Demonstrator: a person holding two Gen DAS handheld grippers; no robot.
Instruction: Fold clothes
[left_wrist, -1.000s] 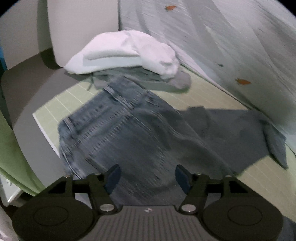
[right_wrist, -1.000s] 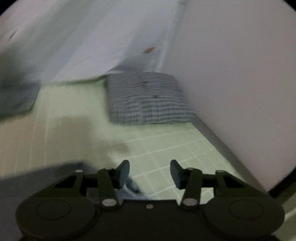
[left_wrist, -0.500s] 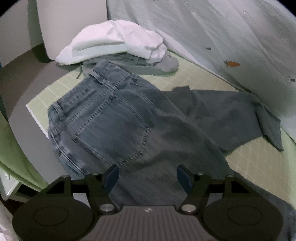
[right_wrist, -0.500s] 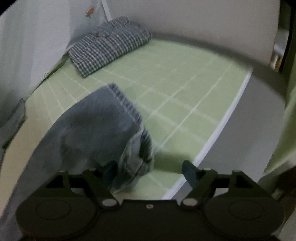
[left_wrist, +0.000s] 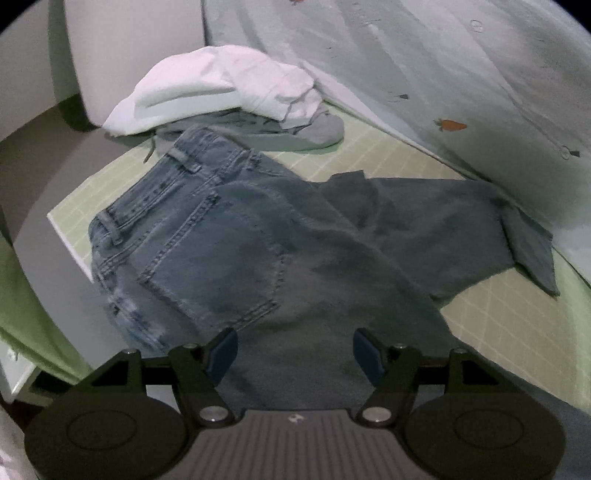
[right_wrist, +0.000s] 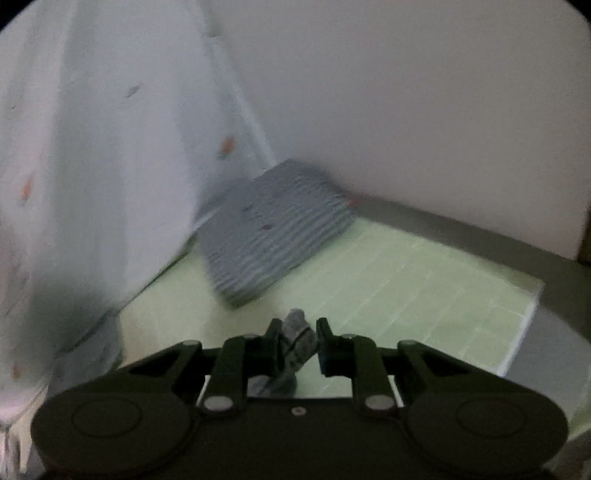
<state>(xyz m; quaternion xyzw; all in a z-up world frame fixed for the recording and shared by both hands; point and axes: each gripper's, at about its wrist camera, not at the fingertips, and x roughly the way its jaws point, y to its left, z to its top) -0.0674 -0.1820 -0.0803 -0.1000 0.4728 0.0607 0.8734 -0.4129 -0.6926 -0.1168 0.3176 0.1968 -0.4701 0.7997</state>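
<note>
Blue jeans (left_wrist: 229, 251) lie spread across a green grid-patterned surface (left_wrist: 498, 325), waistband toward a heap of white and grey clothes (left_wrist: 229, 92). The left gripper (left_wrist: 295, 350) hovers above them, jaws wide apart. The right gripper (right_wrist: 298, 341) pinches a fold of denim (right_wrist: 295, 332) near a folded checked shirt (right_wrist: 273, 240).

No readable text, labels, brands or numbers in either view. A small pale mark (left_wrist: 294, 417) sits on the ribbed housing just behind the left tongs (left_wrist: 294, 350); too small to make out. Curtain (left_wrist: 461, 74) beyond the tongs carries only printed motifs, an orange carrot (left_wrist: 451, 125) among them, no lettering. Right wrist view blurred; nothing legible.
</note>
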